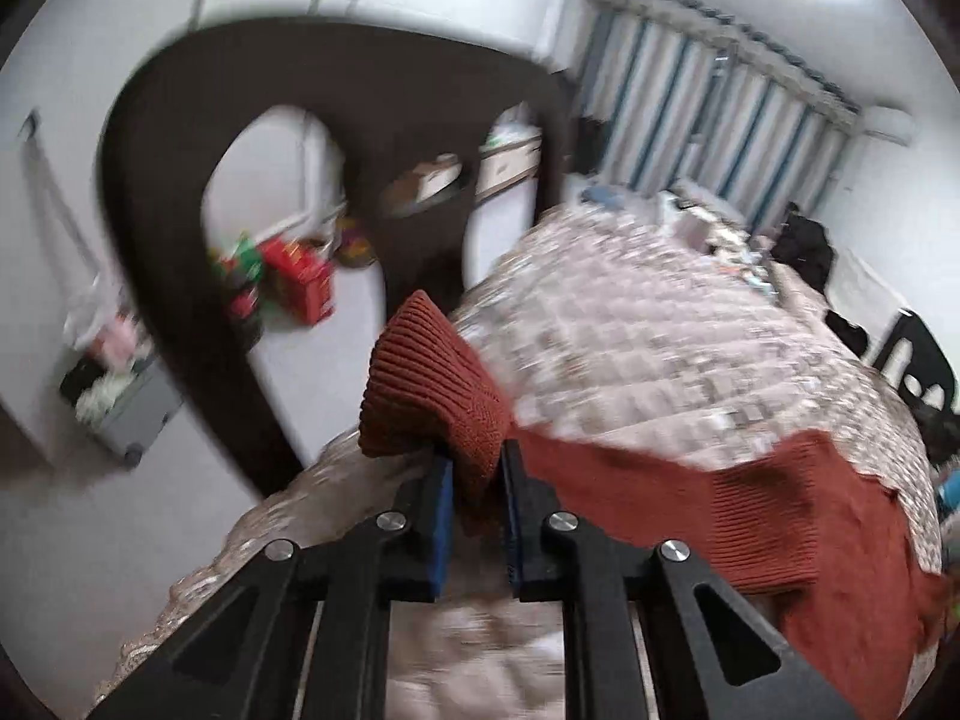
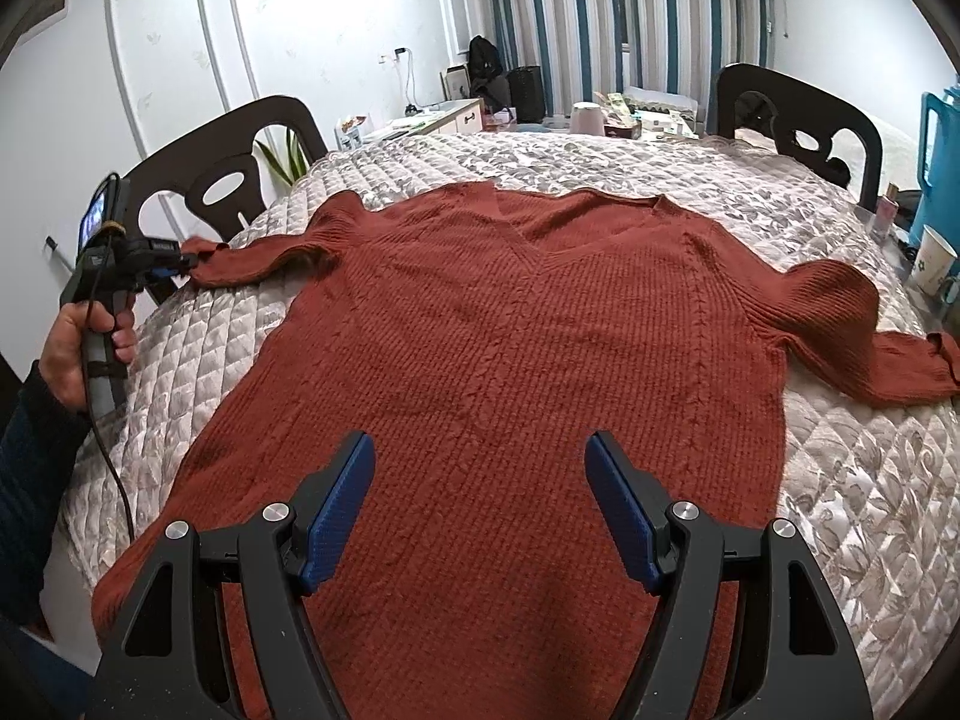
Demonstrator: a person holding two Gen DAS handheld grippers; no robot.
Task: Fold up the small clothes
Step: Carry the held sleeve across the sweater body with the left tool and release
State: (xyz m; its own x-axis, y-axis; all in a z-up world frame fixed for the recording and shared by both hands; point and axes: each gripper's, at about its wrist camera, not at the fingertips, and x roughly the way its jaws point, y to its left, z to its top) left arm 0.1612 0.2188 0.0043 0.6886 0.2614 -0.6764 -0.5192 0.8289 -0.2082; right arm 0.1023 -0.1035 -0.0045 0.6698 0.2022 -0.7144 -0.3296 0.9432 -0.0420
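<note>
Here, a quilted table cover carries a rust-red ribbed knit sweater laid flat, front up, V-neck away from the right wrist camera, both sleeves spread outward. Dark chairs stand at the table's far edges. The right gripper hangs over the lower body of the sweater with its jaws wide apart, holding nothing. The left gripper has its blue pads pinched on the left sleeve cuff at the table's edge. The knit looks soft, limp and light, likely to drape and stretch; cuffs, hem corners and shoulder seams seem the soundest holds.
</note>
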